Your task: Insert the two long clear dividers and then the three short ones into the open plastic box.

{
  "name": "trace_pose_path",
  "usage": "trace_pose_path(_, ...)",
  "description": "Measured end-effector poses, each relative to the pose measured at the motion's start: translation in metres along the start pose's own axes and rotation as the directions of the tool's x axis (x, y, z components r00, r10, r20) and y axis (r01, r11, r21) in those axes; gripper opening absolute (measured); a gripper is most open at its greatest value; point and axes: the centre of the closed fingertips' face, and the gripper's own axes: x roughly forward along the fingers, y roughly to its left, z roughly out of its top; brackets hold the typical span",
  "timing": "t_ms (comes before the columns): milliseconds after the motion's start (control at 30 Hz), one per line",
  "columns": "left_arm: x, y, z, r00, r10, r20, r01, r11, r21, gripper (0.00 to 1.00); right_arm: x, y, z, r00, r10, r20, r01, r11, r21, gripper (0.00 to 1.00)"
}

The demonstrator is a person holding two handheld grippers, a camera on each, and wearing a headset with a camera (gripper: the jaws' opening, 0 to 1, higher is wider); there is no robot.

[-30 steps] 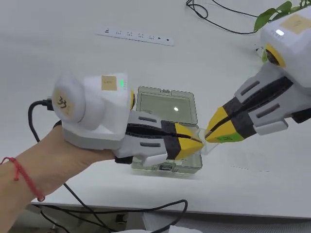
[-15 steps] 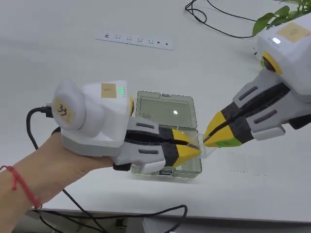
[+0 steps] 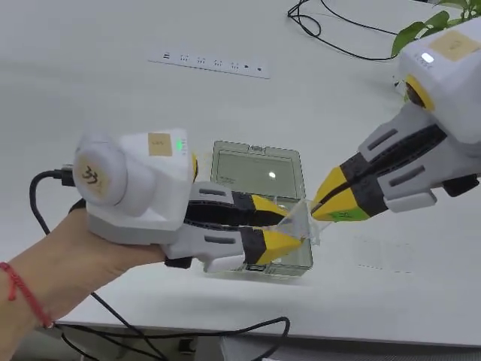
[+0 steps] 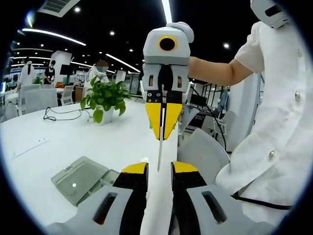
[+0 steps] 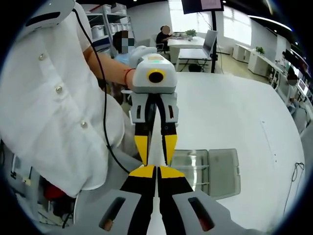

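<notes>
Two grippers: meet tip to tip above the right end of the plastic box point(image 3: 259, 169), as the head view shows it.
Left gripper point(image 3: 291, 224): held roughly level and pointing right. Its jaws are spread, one above the other in the head view.
Left hand point(image 3: 83, 256): wrapped under the gripper's body, with a red cord at the wrist.
Right gripper point(image 3: 319, 208): comes in from the upper right, slanting down to the left. Its jaws are pressed together on the clear divider point(image 3: 301, 220).
Clear divider: off the bench, pinched at one end. Its free end reaches into the gap between the left jaws, and it looks edge-on in the left gripper view point(image 4: 159, 154). Whether it touches those jaws cannot be told.
Plastic box: open on the white workbench point(image 3: 113, 98), lid laid back on the far side.
</notes>
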Motion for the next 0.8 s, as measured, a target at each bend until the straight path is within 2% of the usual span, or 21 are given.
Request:
trace_pose_path(233, -0.013, 0.010, -0.011, 0.9985, 0.049, -0.024, -0.049, 0.999, -0.002, 0.25, 0.002, -0.006, 0.002, 0.9997, -0.024, 0.006, 0.024, 1.000, 0.007, 0.03)
trace_pose_path(433, -0.025, 0.022, -0.021, 0.9938, 0.098, -0.052, -0.099, 0.995, 0.000, 0.37, 0.008, -0.014, 0.004, 0.9991, -0.043, 0.004, 0.043, 0.999, 0.007, 0.03)
trace_pose_path(800, -0.040, 0.034, -0.040, 0.9854, 0.144, -0.091, -0.144, 0.990, 0.009, 0.56, 0.024, -0.032, 0.005, 0.9976, -0.069, 0.003, 0.069, 0.997, 0.016, 0.03)
